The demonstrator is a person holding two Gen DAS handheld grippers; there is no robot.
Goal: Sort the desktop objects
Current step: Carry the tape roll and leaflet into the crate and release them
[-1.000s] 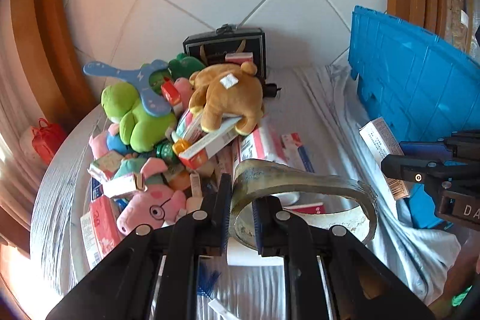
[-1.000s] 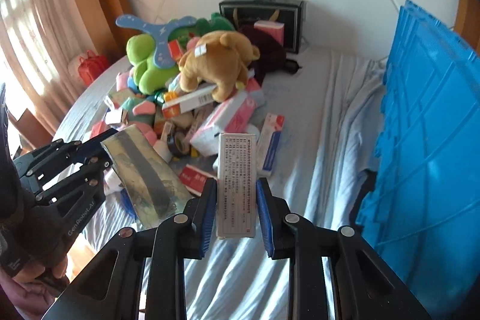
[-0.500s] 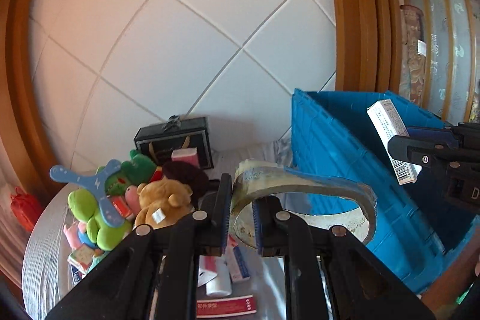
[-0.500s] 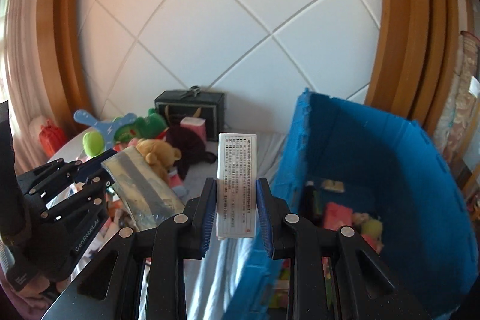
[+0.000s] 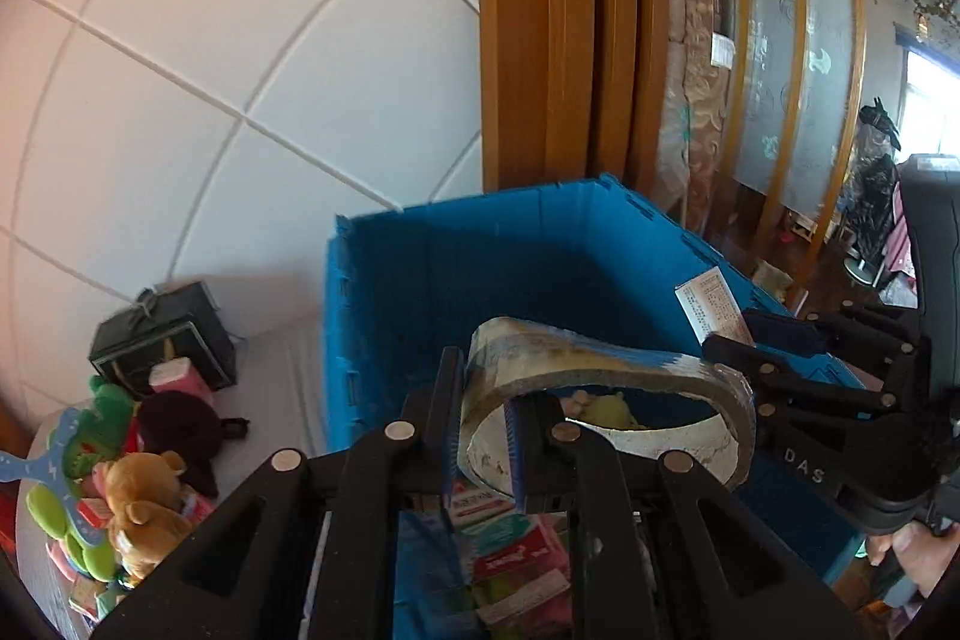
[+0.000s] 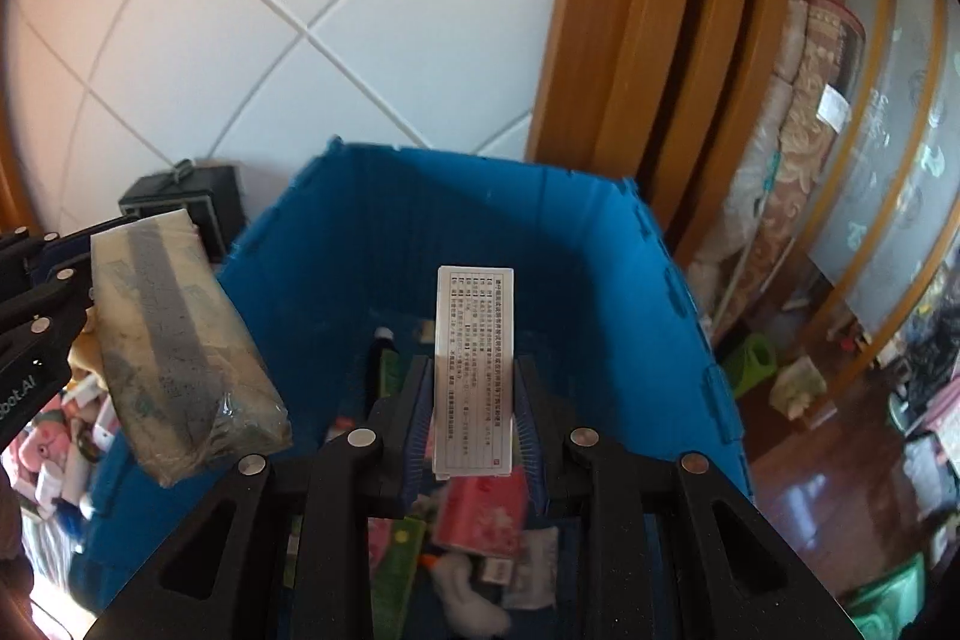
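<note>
Your left gripper (image 5: 483, 451) is clamped on the wall of a worn tape roll (image 5: 606, 388), one finger inside the ring and one outside, holding it above the open blue crate (image 5: 420, 280). Your right gripper (image 6: 474, 424) is closed flat against a white printed box (image 6: 474, 370), upright between its pads and over the same crate — the box carries rows of small print, too fine to read.

Crate contents, seen below the fingers: red and pink packets (image 6: 480, 517), green cartons (image 6: 393, 556), a white soft item (image 6: 468, 604).

Beside the crate, on the cloth-covered table (image 5: 282, 376): a black gift box (image 5: 162, 340) against the tiled wall, a brown teddy bear (image 5: 144, 508), a green plush (image 5: 111, 400), a dark plush (image 5: 186, 430), a blue boomerang-shaped toy (image 5: 42, 466) — all heaped well left of the crate.

Lettering: "DAS" on the right gripper body in the left view; "bot.AI", partly cut off, on the left gripper in the right view.
</note>
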